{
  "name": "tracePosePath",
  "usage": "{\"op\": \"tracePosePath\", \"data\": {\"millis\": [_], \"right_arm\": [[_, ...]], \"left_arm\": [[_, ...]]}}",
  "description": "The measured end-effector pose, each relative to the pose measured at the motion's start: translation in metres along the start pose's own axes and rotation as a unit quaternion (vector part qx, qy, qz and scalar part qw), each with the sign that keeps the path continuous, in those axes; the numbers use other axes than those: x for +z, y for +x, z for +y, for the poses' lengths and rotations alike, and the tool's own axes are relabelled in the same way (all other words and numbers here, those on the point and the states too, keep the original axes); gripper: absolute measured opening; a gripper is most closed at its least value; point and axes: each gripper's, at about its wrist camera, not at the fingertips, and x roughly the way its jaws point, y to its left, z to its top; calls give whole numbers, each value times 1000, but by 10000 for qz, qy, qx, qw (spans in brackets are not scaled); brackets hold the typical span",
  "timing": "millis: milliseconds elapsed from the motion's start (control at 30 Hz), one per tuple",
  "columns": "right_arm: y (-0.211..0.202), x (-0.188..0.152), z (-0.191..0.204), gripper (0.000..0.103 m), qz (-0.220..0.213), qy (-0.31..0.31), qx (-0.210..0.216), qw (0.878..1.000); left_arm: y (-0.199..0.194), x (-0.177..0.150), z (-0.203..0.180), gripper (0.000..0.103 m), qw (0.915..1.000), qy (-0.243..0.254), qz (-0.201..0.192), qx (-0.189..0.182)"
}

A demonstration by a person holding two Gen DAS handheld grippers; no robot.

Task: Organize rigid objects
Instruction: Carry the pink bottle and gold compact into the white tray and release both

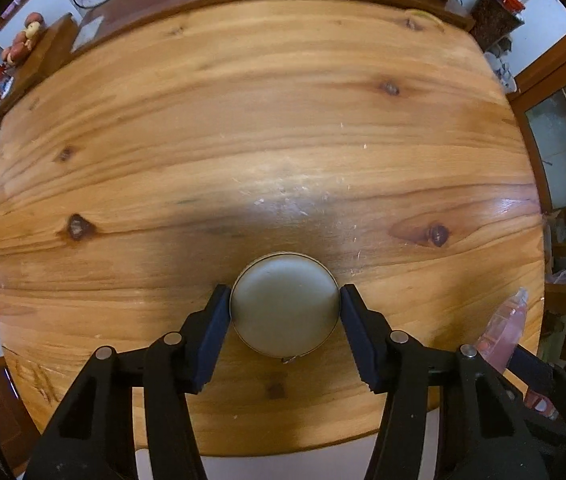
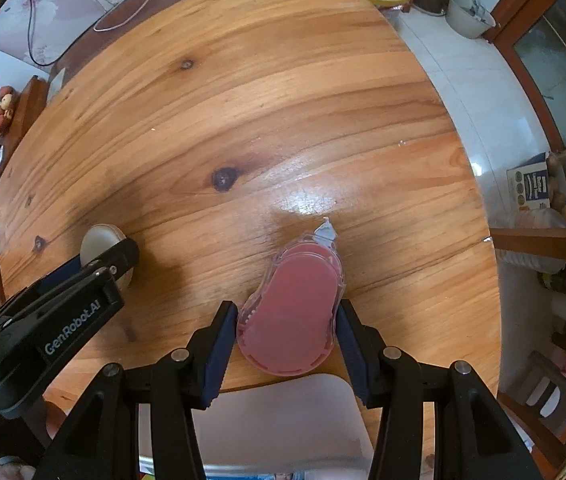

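- Pink plastic first: the correction-tape dispenser sits clamped between the right gripper pads, white tip aimed at 12 o'clock, body over the near edge of the wooden table. It looks lifted just off the wood, but the fisheye makes that hard to call.
- Round grey tin is the other piece. It stands on the table with the left gripper straddling it, one pad at its 9 o'clock side and one at 3 o'clock, both touching or as good as. I'd say it's grasped, though only barely.
- From the right wrist view, the tin shows at about 9 o'clock of the dispenser, well apart, half hidden behind the left tool.
- Step in hand, my guess: both pieces are being picked up at once, the dispenser a bit ahead.
- Next move needs a firm squeeze on the tin before lifting, since round sides can slip out of flat pads. Then carry both toward the bare middle of the table and set them down side by side, keeping the two tools from bumping.
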Motion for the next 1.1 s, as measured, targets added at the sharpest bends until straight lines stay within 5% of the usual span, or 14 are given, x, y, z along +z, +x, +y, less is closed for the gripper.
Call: {"op": "tracePosePath", "data": {"millis": [500, 767, 1100], "right_arm": [[-94, -40, 20, 50, -1058, -627, 454, 9914], [-168, -87, 29, 50, -1874, -1196, 703, 9724], [-214, -161, 35, 51, -2588, -2001, 600, 9431]], "left_arm": [[-152, -44, 14, 59, 9902, 316, -1350, -155], [-219, -89, 23, 59, 9784, 342, -2031, -166], [-255, -145, 20, 59, 9678, 536, -2460, -83]]}}
